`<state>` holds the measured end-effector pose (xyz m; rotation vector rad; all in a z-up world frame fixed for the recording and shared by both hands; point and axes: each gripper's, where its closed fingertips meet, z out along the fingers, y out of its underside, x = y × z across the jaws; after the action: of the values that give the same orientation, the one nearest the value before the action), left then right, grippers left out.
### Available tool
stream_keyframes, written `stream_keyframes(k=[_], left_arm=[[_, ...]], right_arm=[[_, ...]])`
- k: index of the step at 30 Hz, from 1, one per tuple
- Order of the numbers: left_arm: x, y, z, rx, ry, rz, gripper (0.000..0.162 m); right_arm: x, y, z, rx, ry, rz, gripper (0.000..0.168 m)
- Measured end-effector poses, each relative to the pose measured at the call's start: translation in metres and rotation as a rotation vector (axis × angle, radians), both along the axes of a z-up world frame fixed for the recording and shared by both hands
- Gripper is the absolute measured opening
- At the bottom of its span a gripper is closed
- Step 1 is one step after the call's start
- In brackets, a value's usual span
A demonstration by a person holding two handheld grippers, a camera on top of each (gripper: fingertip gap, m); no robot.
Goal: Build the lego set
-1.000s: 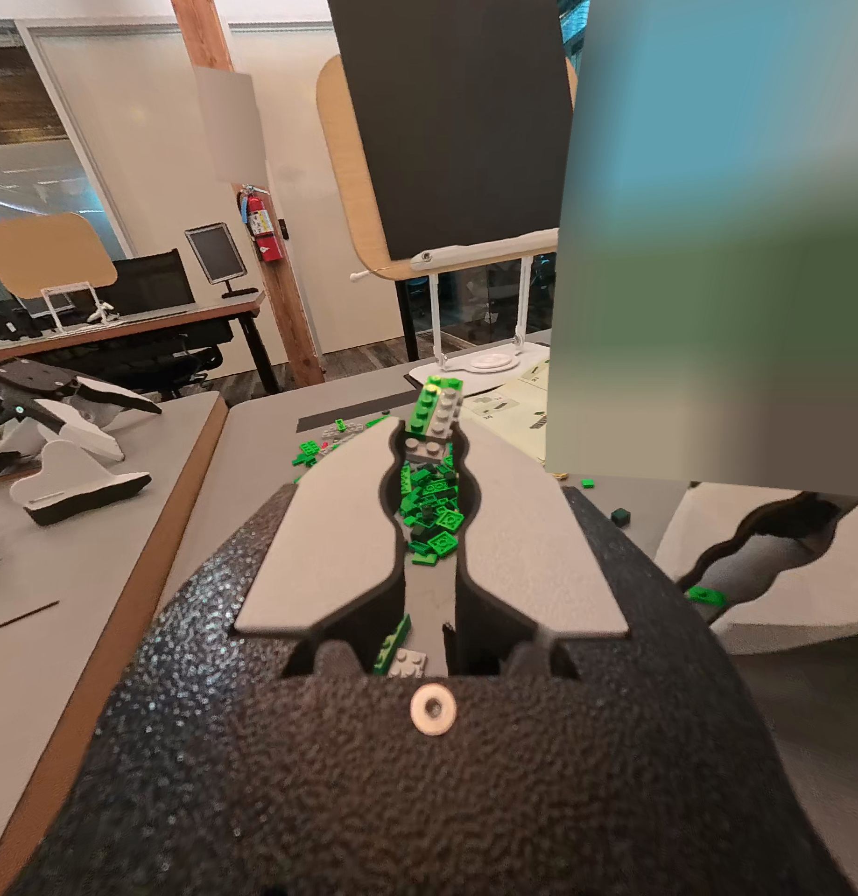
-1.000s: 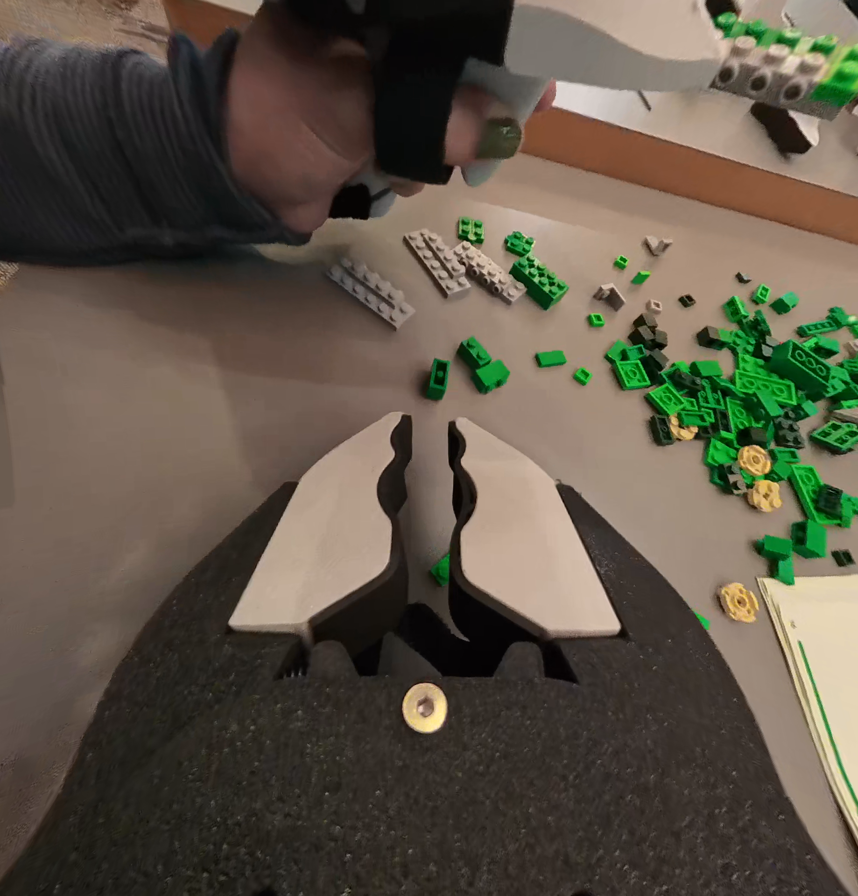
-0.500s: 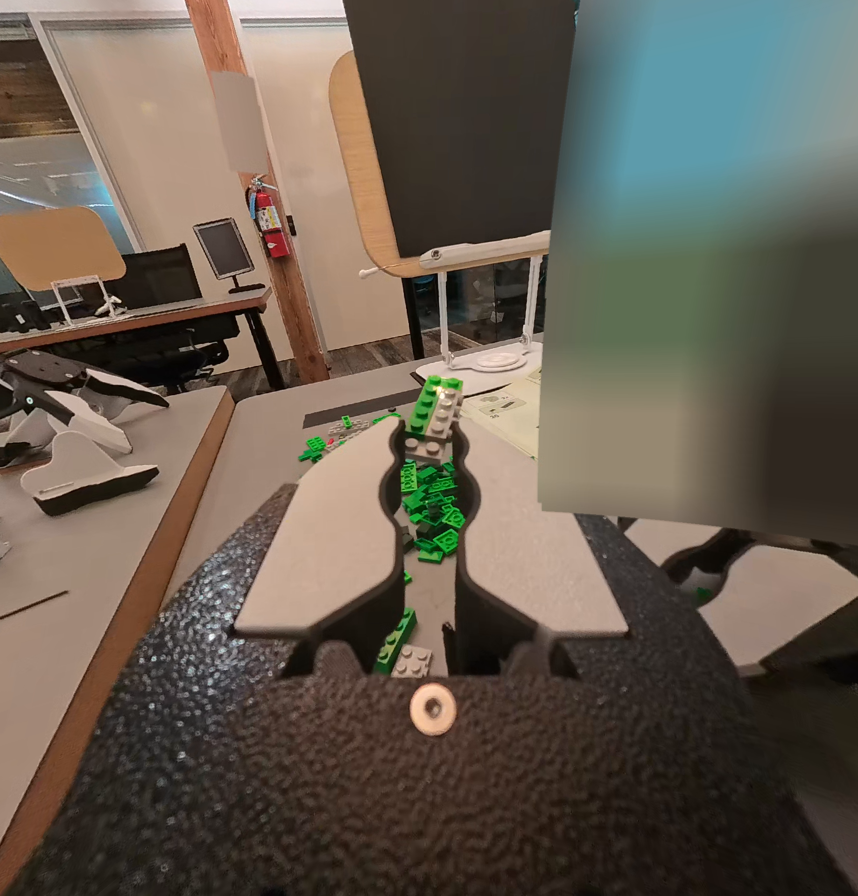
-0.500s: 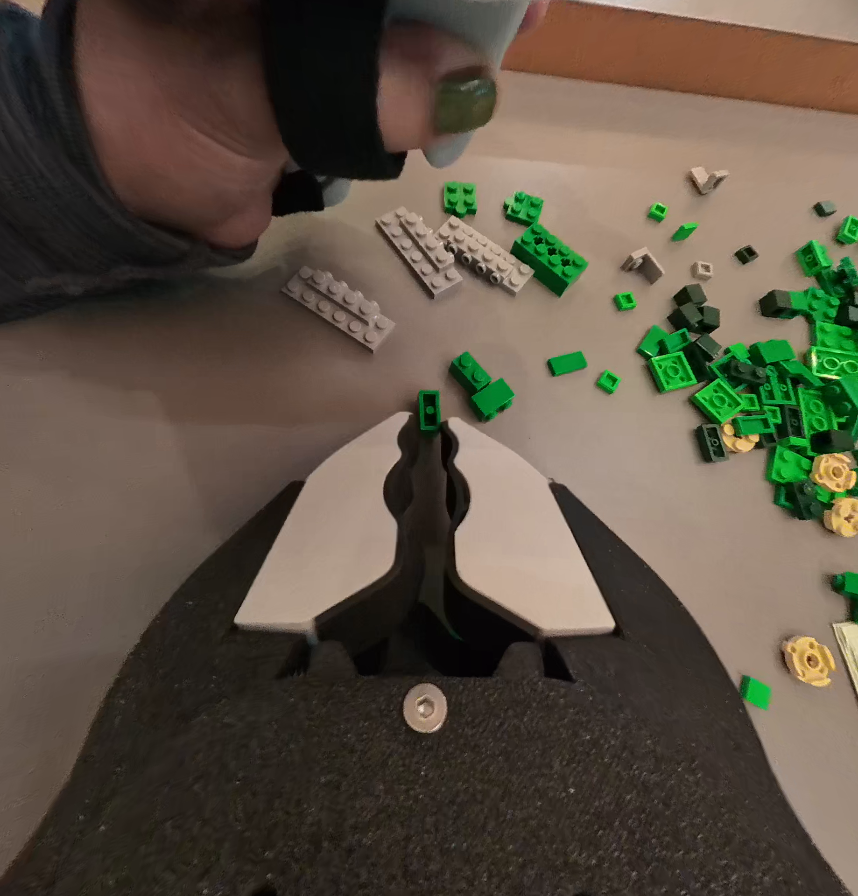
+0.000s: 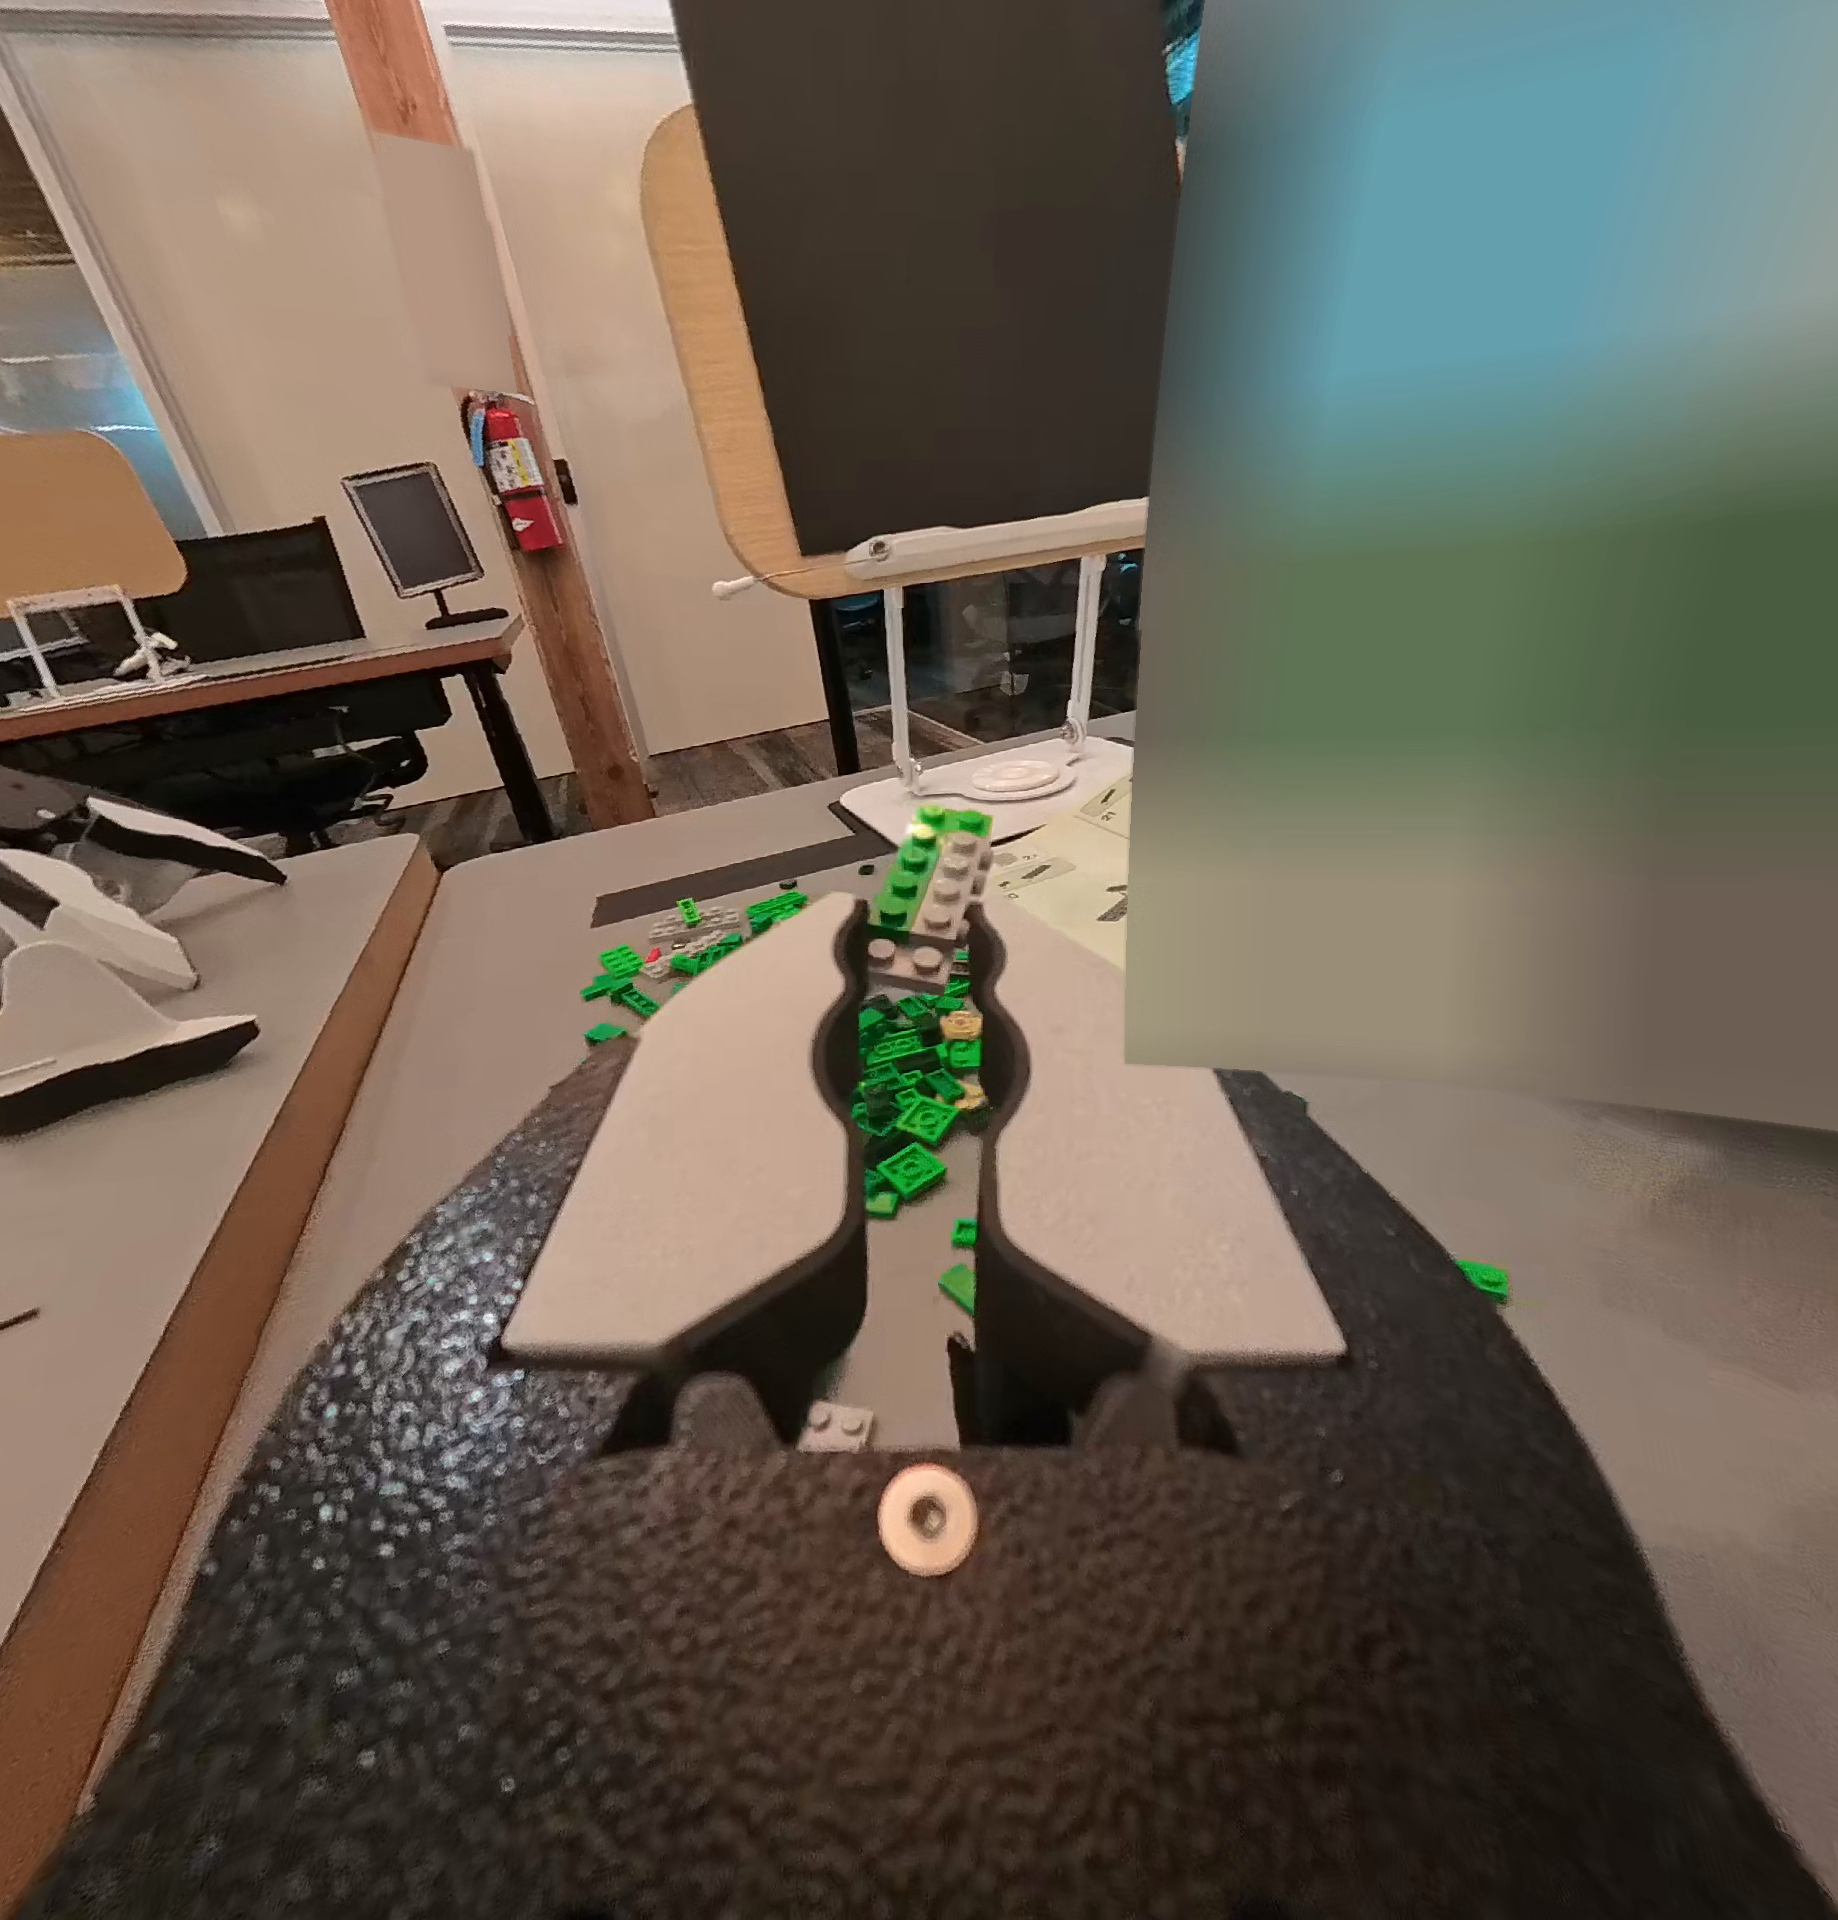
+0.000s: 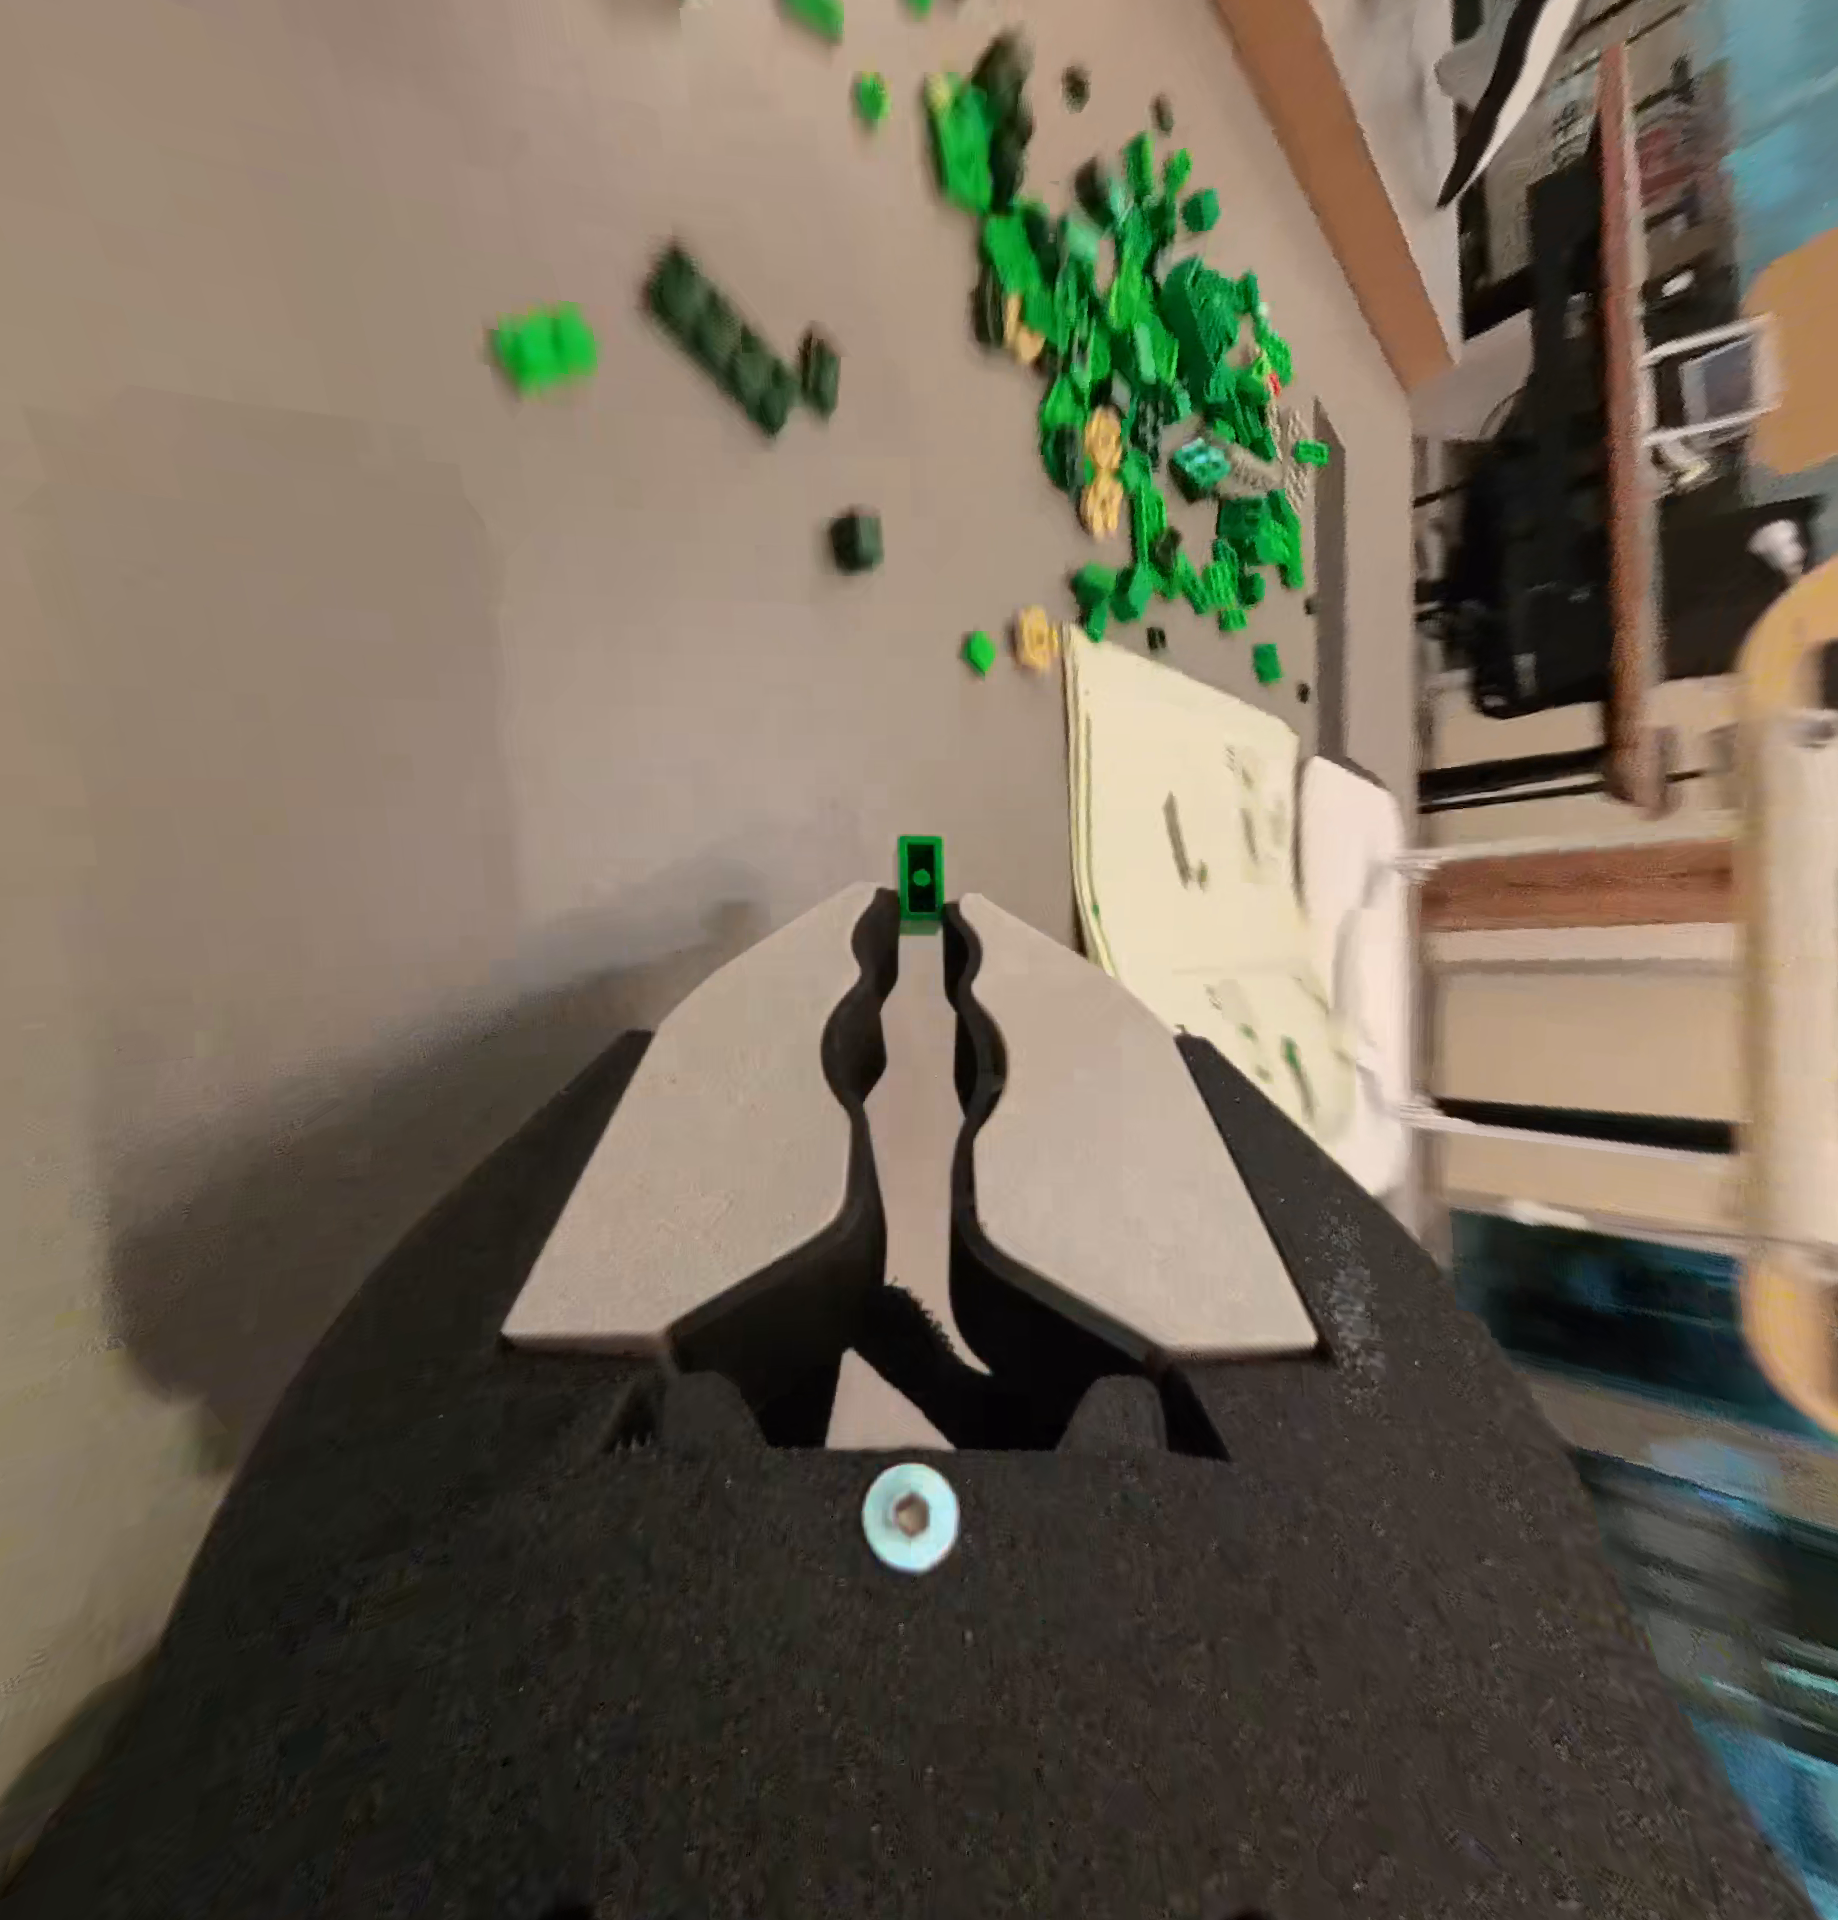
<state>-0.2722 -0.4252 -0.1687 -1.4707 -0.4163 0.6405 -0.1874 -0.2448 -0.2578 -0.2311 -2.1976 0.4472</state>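
My left gripper (image 5: 920,930) is shut on a grey and green lego assembly (image 5: 934,894) and holds it above the table, over the pile of loose green pieces (image 5: 910,1091). My right gripper (image 6: 917,912) is shut on a small green brick (image 6: 919,883) at its fingertips, lifted off the table and rolled sideways. The pile of green pieces (image 6: 1143,384) and the instruction booklet (image 6: 1185,831) lie beyond it, blurred by motion. The right gripper does not show in the left wrist view.
A white lamp base (image 5: 1008,779) and the instruction booklet (image 5: 1071,883) sit behind the pile. Spare gripper parts (image 5: 84,997) lie on the neighbouring table at left. A dark green plate (image 6: 723,348) and a bright green brick (image 6: 541,348) lie apart from the pile.
My right gripper closed on the small green brick, lifted it off the table and rolled sideways. My left gripper kept the assembly and shifted slightly.
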Motion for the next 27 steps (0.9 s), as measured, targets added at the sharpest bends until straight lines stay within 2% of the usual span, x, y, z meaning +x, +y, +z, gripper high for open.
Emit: stream_keyframes(k=[3, 5, 7, 10, 13, 16, 19, 24, 27], left_arm=[[0.003, 0.005, -0.002, -0.016, 0.002, -0.017, 0.017], [0.004, 0.008, -0.004, -0.022, -0.001, -0.029, 0.017], [0.006, 0.011, -0.006, -0.029, -0.005, -0.042, 0.017], [0.008, 0.015, -0.007, -0.039, -0.006, -0.062, 0.017], [0.010, 0.019, -0.009, -0.047, -0.006, -0.081, 0.017], [0.013, 0.023, -0.011, -0.057, -0.007, -0.100, 0.017], [0.014, 0.025, -0.012, -0.068, -0.006, -0.112, 0.017], [0.016, 0.027, -0.013, -0.068, -0.017, -0.128, 0.018], [0.017, 0.029, -0.013, -0.068, -0.020, -0.139, 0.018]], right_arm=[[0.011, 0.008, -0.010, 0.162, 0.035, 0.069, 0.008], [0.020, 0.003, -0.016, 0.159, 0.003, 0.109, 0.012], [0.028, 0.000, -0.018, 0.075, -0.076, 0.113, 0.023], [0.035, 0.003, -0.011, -0.209, -0.271, 0.061, 0.029], [0.035, 0.012, -0.008, -0.397, -0.408, 0.014, 0.023], [0.038, 0.012, -0.012, -0.495, -0.524, -0.008, 0.022], [0.036, 0.013, -0.023, -0.546, -0.616, -0.144, 0.017], [0.028, 0.015, -0.018, -0.651, -0.483, -0.377, 0.019], [0.029, 0.013, -0.021, -0.589, -0.419, -0.437, 0.019]])
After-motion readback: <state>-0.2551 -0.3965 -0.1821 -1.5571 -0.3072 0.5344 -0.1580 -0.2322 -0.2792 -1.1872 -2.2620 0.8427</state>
